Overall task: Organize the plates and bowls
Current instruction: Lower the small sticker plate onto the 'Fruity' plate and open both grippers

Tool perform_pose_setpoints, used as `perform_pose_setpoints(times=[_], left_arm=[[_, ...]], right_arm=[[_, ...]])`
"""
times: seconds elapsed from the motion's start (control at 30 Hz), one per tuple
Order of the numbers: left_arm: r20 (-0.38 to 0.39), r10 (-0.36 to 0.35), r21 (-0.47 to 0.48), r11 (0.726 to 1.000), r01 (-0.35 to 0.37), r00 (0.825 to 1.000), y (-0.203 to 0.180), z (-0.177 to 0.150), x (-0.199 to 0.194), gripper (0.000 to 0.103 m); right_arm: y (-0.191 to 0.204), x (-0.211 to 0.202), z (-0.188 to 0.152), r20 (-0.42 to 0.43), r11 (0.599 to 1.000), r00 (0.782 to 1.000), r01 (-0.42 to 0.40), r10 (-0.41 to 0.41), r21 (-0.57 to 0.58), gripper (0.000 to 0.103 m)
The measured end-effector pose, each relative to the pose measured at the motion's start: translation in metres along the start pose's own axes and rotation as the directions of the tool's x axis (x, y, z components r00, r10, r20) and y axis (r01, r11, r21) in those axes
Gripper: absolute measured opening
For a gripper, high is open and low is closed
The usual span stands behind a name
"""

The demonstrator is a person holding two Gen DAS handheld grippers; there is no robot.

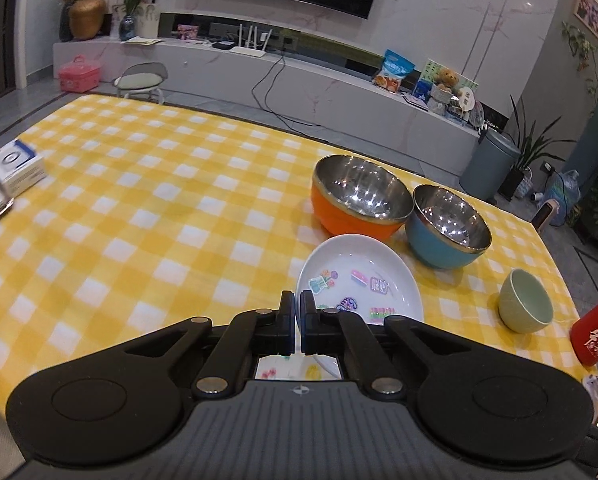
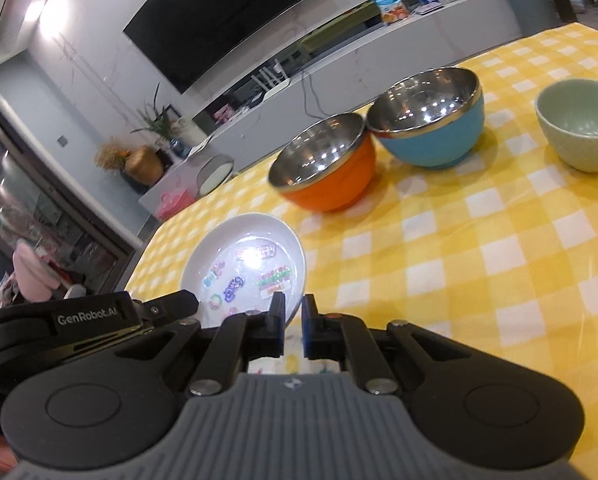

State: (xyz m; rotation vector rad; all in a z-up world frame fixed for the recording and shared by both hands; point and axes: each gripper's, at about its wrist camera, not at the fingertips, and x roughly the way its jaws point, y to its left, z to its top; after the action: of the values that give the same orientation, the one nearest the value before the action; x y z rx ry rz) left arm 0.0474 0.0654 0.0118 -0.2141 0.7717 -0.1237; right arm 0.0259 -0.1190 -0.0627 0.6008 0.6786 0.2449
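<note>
A white plate (image 1: 359, 276) with colourful stickers inside is held between both grippers and seems raised a little off the yellow checked tablecloth (image 1: 159, 200). My left gripper (image 1: 298, 312) is shut on the plate's left rim. In the right wrist view my right gripper (image 2: 293, 316) is shut on the plate (image 2: 243, 260) at its right rim, and the left gripper (image 2: 187, 302) shows at the opposite edge. Beyond the plate stand an orange steel-lined bowl (image 1: 355, 208) and a blue one (image 1: 447, 236), touching each other. A small pale green bowl (image 1: 525, 304) sits to the right.
A red mug (image 1: 591, 336) stands at the table's right edge, and a white and blue box (image 1: 17, 166) lies at the far left. Open cloth stretches left of the bowls. A TV wall and a low shelf lie past the table's far edge.
</note>
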Motion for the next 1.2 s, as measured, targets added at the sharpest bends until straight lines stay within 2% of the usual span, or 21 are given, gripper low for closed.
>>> perform_pose_setpoints(times=[0.2,0.5,0.73,0.93,1.2], left_arm=[[-0.014,0.006,-0.040,0.999,-0.006,1.000,0.015,-0.014,-0.017,0.002],[-0.108,0.018,-0.097,0.995,-0.028,0.994,0.035,-0.041,-0.009,0.002],[-0.137,0.018,-0.132,0.991,-0.036,0.990,0.046,-0.050,-0.001,0.002],[-0.171,0.005,-0.136,0.990,-0.029,0.985,0.047,-0.054,0.007,0.004],[-0.193,0.037,-0.115,0.992,-0.060,0.981,0.045,-0.057,0.011,0.004]], right_arm=[[0.014,-0.013,-0.014,-0.034,0.999,0.999,-0.007,0.005,-0.046,0.006],[0.013,-0.011,-0.040,-0.119,0.997,0.993,0.012,-0.021,-0.070,0.005],[0.008,0.003,-0.048,-0.156,0.998,0.987,0.017,-0.025,-0.054,0.005],[0.001,0.010,-0.048,-0.182,0.999,0.982,0.041,-0.046,-0.028,0.005],[0.000,0.015,-0.047,-0.201,0.999,0.979,0.039,-0.042,-0.018,0.006]])
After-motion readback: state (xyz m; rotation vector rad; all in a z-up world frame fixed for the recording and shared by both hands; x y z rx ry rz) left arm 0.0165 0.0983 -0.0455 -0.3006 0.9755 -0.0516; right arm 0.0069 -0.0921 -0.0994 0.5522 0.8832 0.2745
